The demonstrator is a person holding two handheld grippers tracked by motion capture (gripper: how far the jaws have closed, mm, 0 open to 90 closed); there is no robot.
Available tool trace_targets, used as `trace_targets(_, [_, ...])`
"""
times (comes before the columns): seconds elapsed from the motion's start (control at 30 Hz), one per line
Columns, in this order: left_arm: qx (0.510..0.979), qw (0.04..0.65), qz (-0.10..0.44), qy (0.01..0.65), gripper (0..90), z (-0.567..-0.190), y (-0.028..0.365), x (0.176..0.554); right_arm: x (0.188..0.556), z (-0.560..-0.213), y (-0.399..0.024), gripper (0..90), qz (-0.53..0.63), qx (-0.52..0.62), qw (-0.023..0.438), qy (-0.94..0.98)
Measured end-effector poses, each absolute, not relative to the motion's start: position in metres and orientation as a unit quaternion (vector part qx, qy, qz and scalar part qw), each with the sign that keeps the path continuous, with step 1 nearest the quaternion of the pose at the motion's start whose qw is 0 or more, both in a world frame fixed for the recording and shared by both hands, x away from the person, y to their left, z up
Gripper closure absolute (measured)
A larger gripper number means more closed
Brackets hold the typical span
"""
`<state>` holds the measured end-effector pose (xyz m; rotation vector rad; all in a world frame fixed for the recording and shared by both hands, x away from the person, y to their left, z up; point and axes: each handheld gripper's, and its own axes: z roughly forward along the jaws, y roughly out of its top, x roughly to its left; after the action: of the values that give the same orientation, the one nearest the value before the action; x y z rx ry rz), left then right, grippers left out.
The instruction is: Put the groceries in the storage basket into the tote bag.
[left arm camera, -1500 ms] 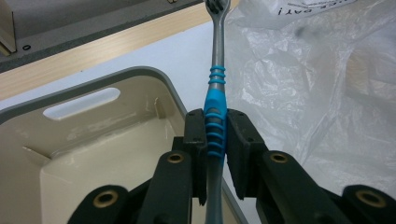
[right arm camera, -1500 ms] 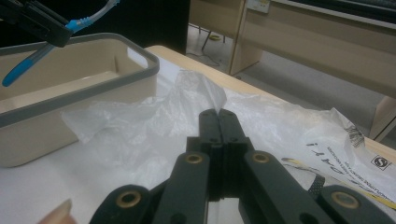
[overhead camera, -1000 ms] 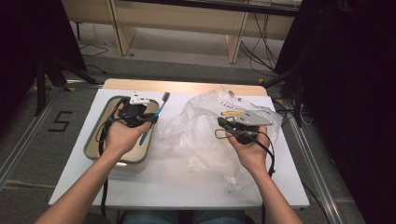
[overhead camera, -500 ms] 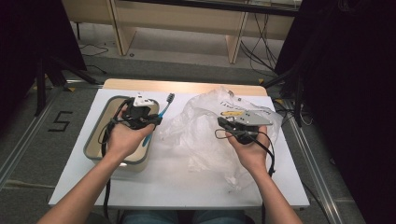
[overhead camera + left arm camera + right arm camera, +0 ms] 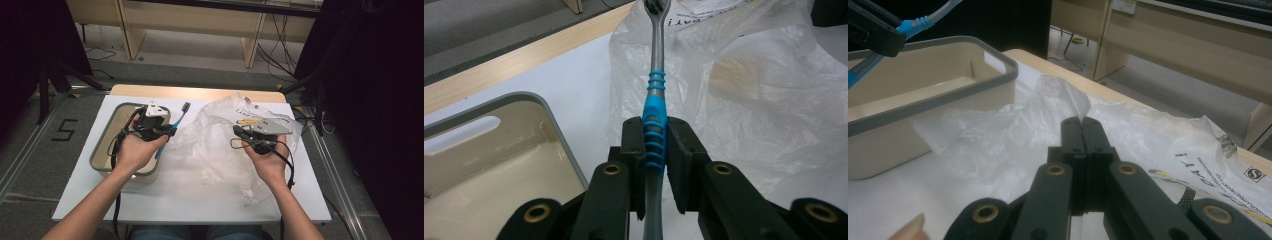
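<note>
While we hold the left tongs (image 5: pixel 655 150) clamped on the ribbed blue grip of the toothbrush (image 5: pixel 654 107), we log its long axis as running straight out from the jaws, bristle head foremost and clear of the tabletop (image 5: pixel 190 195).

Item, toothbrush: in the high view (image 5: pixel 176 125) it lies aslant, head up and toward the far right, tail by our left hand, carried above the right-hand rim of the beige tray (image 5: pixel 102 150) and pointing at the near edge of the clear plastic bag (image 5: pixel 220 140).

Item, right tongs (image 5: pixel 1081 131): pressed together on a fold of that bag, pinching the film up off the tabletop; in the high view they sit mid-bag (image 5: pixel 239 131), well apart from the brush head.

Item, relation: the bag lies ahead and to the right of the brush, the tray behind and left. We judge the left hand nearer either way; whether the bag's mouth faces the brush we cannot tell.
</note>
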<state>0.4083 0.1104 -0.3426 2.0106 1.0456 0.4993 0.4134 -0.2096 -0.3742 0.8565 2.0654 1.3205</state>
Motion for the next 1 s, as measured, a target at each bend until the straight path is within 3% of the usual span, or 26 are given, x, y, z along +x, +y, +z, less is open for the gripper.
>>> trace_targets(1.0, [0.807, 0.406, 0.185, 0.386, 78.5, -0.345, 0.093, 0.394, 0.413, -0.374, -0.209, 90.0, 0.490, 0.317, 0.268, 0.766])
